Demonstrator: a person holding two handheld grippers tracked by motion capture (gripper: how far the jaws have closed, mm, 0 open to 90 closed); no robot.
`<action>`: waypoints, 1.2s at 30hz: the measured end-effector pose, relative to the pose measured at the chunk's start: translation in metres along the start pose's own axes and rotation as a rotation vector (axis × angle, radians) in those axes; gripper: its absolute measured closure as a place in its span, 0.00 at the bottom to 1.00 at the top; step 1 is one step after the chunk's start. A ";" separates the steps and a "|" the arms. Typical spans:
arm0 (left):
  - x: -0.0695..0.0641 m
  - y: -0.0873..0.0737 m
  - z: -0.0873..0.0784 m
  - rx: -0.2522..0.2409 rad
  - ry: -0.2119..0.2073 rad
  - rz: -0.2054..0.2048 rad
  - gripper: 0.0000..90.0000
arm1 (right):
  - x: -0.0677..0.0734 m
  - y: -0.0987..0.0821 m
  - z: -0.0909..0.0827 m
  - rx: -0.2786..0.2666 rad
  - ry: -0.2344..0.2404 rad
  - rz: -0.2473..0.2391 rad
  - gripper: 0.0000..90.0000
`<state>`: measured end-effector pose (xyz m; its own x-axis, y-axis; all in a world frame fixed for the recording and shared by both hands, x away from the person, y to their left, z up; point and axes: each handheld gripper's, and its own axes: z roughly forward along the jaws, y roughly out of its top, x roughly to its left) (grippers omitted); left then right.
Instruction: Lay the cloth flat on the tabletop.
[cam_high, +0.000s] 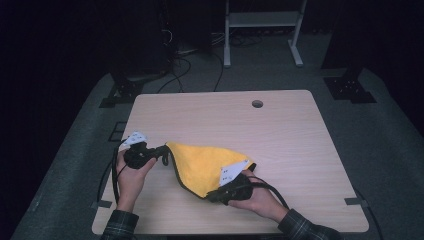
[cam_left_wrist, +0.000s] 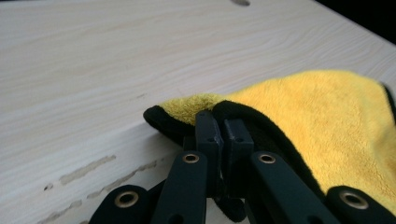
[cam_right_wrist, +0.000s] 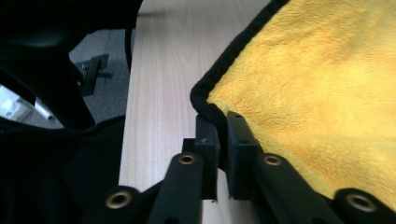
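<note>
A yellow cloth (cam_high: 202, 164) with a black hem lies folded into a rough triangle on the near part of the wooden table (cam_high: 280, 130). My left gripper (cam_high: 164, 151) is shut on the cloth's left corner; in the left gripper view its jaws pinch the black-edged corner of the cloth (cam_left_wrist: 299, 107) together just above the tabletop. My right gripper (cam_high: 212, 196) is shut on the cloth's near corner, and the right gripper view has its jaws clamped on the hemmed edge of the cloth (cam_right_wrist: 317, 79). A hand holds each gripper.
A round cable hole (cam_high: 257, 104) sits near the table's far edge. Beyond the table stand a white metal frame (cam_high: 262, 22) and dark equipment with cables on the grey floor (cam_high: 80, 150). Bare wood stretches to the right and far side of the cloth.
</note>
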<state>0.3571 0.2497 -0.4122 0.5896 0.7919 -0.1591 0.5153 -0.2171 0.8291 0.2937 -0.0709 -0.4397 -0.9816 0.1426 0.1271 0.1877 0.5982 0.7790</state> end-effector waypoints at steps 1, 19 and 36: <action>0.000 -0.001 0.001 0.009 0.002 0.000 0.96 | 0.000 0.000 0.000 -0.007 -0.002 0.006 0.79; 0.002 -0.004 0.008 0.039 0.000 0.000 0.96 | -0.122 -0.074 -0.075 -0.095 -0.239 0.365 0.46; -0.016 0.001 0.028 0.068 -0.051 0.043 0.96 | -0.108 -0.059 -0.134 -0.213 -0.317 0.329 0.92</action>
<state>0.3653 0.2206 -0.4241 0.6421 0.7514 -0.1524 0.5289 -0.2903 0.7975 0.3842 -0.2273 -0.4178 -0.8065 0.5487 0.2201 0.4417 0.3118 0.8412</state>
